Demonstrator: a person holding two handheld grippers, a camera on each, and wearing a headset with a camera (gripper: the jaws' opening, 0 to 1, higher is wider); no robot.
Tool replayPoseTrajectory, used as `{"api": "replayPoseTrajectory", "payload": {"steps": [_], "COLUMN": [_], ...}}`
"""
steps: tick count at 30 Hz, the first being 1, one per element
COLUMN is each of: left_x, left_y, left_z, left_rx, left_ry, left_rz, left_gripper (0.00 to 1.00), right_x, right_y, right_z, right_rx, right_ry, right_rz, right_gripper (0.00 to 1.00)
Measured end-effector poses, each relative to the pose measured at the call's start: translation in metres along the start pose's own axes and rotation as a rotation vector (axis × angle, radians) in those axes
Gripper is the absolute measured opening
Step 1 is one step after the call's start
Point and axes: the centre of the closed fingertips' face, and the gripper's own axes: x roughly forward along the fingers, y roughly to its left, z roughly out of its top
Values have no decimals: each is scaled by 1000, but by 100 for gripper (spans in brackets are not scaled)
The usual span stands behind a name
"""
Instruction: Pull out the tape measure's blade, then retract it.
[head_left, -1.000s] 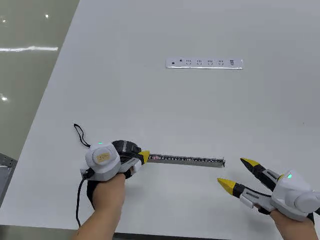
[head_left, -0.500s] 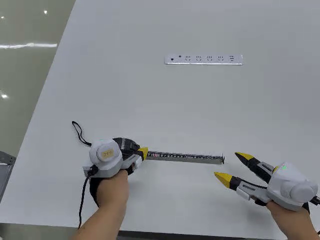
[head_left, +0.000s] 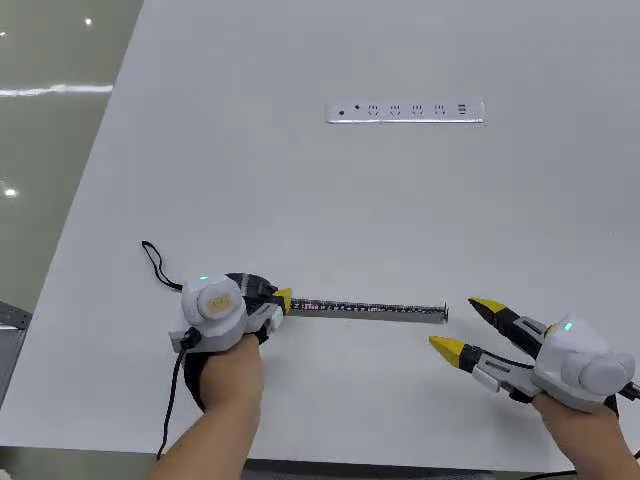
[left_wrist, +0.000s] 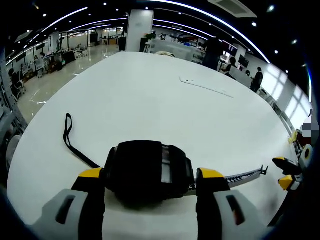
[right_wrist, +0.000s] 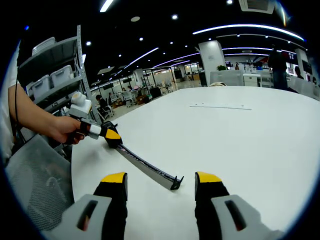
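Head view looks down on a wide white table (head_left: 400, 220), with a glossy floor (head_left: 50, 120) at its left and a white power strip (head_left: 404, 112) at the far side. The left gripper (head_left: 275, 303) grips the black tape measure (head_left: 250, 289) near the front edge. Its blade (head_left: 365, 311) lies pulled out on the table toward the right gripper (head_left: 462, 325), whose jaws stand apart, holding nothing. Right gripper view shows storage shelves (right_wrist: 57, 70) and the blade's end hook (right_wrist: 176, 182) just ahead; left gripper view shows a black strap (left_wrist: 70, 140).
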Motion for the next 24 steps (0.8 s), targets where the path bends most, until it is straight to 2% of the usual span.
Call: {"api": "replayPoseTrajectory", "payload": {"steps": [5, 19, 24], "left_x": [1, 2, 3], "left_y": [3, 3, 3], "left_z": [0, -1, -1], "left_rx": [-21, -12, -12], "left_ry": [3, 4, 7], "left_rz": [3, 12, 11], "left_gripper": [69, 69, 69], "right_x": [0, -1, 2], "right_y": [0, -1, -3], "right_z": [0, -2, -7], "right_rx": [0, 5, 1], "right_ry": [-2, 1, 19], "right_rz": [1, 1, 29], "right_gripper": [53, 53, 52]}}
